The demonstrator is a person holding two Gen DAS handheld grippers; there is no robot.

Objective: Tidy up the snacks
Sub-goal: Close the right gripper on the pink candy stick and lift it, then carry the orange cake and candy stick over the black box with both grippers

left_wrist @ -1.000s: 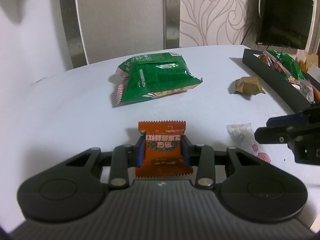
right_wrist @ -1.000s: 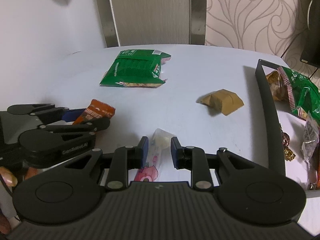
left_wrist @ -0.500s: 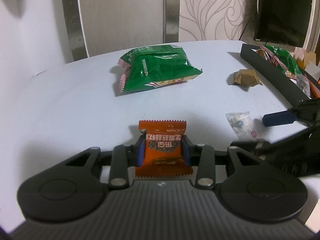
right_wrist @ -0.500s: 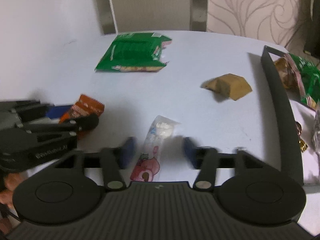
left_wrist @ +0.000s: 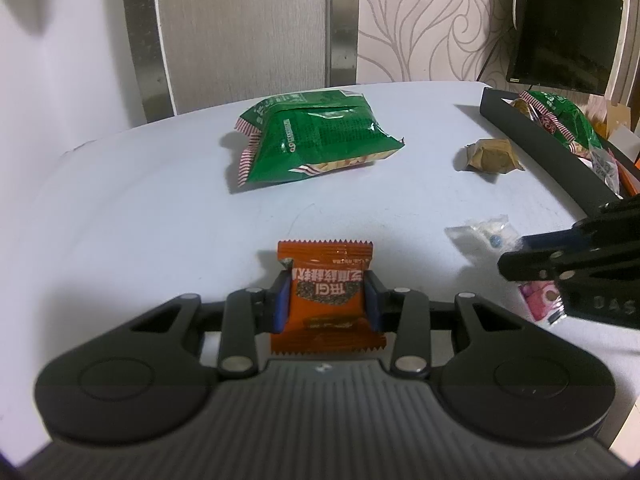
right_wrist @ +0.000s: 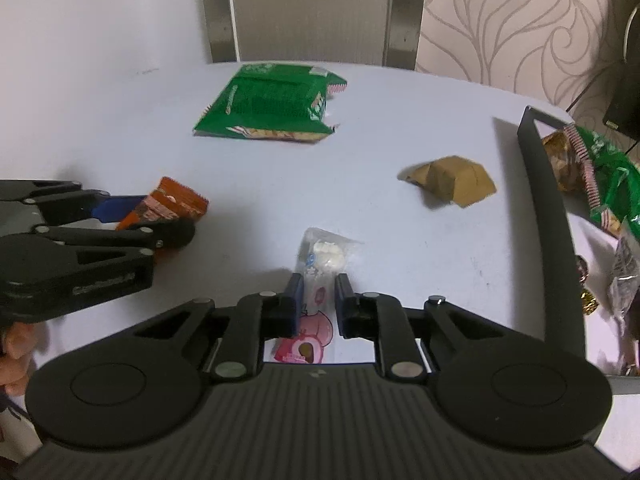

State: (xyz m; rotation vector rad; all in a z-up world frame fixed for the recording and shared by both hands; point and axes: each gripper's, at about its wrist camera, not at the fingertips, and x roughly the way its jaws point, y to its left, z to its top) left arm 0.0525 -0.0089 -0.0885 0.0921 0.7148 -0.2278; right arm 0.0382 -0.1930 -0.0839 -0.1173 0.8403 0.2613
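Observation:
My left gripper (left_wrist: 326, 294) is shut on an orange snack packet (left_wrist: 326, 300), held low over the white table (left_wrist: 160, 220); it also shows in the right wrist view (right_wrist: 172, 208). My right gripper (right_wrist: 318, 300) is shut on a clear candy packet with a pink end (right_wrist: 316, 280), which lies on the table; it also shows in the left wrist view (left_wrist: 486, 234). A green snack bag (left_wrist: 316, 136) lies at the far middle. A brown wrapped snack (right_wrist: 452, 180) lies to the right, near the black tray (right_wrist: 548, 216).
The black tray at the right edge holds another green bag (right_wrist: 604, 168) and several small wrapped snacks. A wall and a grey panel (left_wrist: 240, 28) stand behind the table. A dark screen (left_wrist: 568, 28) is at the far right.
My right gripper opened wide half a second ago and has closed again on the clear candy packet. My left gripper keeps hold of the orange packet and has hardly moved.

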